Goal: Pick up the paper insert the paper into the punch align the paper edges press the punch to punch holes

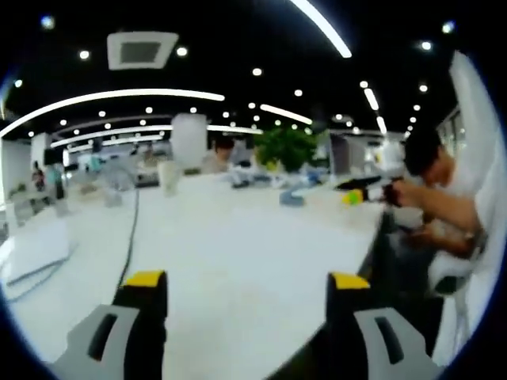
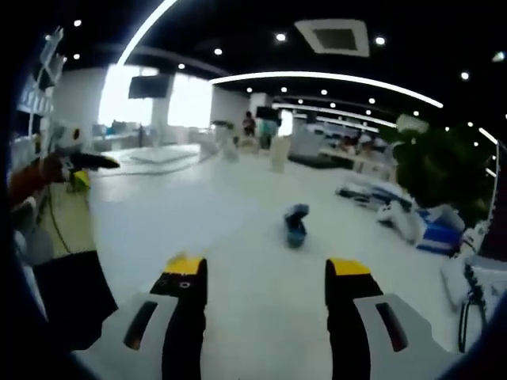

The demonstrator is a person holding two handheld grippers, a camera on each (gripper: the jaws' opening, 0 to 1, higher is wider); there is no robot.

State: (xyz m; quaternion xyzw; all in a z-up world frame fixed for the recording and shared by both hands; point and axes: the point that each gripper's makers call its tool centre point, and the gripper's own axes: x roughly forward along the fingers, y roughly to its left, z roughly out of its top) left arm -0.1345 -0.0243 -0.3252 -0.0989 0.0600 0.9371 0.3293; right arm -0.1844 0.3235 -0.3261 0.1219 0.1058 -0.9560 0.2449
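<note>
- In the left gripper view, the left gripper (image 1: 247,305) is nearest: its two grey fingers (image 1: 142,317) with yellow tips stand wide apart, with nothing between them, above the near part of the white bench (image 1: 238,237).
- In the right gripper view, the right gripper (image 2: 268,305) is the same: its fingers (image 2: 184,313) are wide apart and hold nothing, and they touch nothing.
- The bench is long, white and glossy, and it reaches far into the room.
- A black cable (image 1: 131,229) runs over the bench from the left finger toward the far side.
- At the left edge of the left gripper view lies a flat white sheet-like thing (image 1: 36,249); it may be the paper, but the picture is too blurred to be sure.
- In the right gripper view a small blue object (image 2: 295,224) stands on the bench beyond the fingers, well apart from them; I cannot tell if it is the punch.
- On the far right of the bench in the right gripper view lie blue and white things (image 2: 412,218), blurred.
- A green plant (image 1: 285,146) stands at the far end of the bench.
- A person (image 1: 444,198) sits at the right side of the bench in the left gripper view.
- The room is a large office with a dark ceiling, long curved light strips (image 1: 119,99) and small round lamps.
</note>
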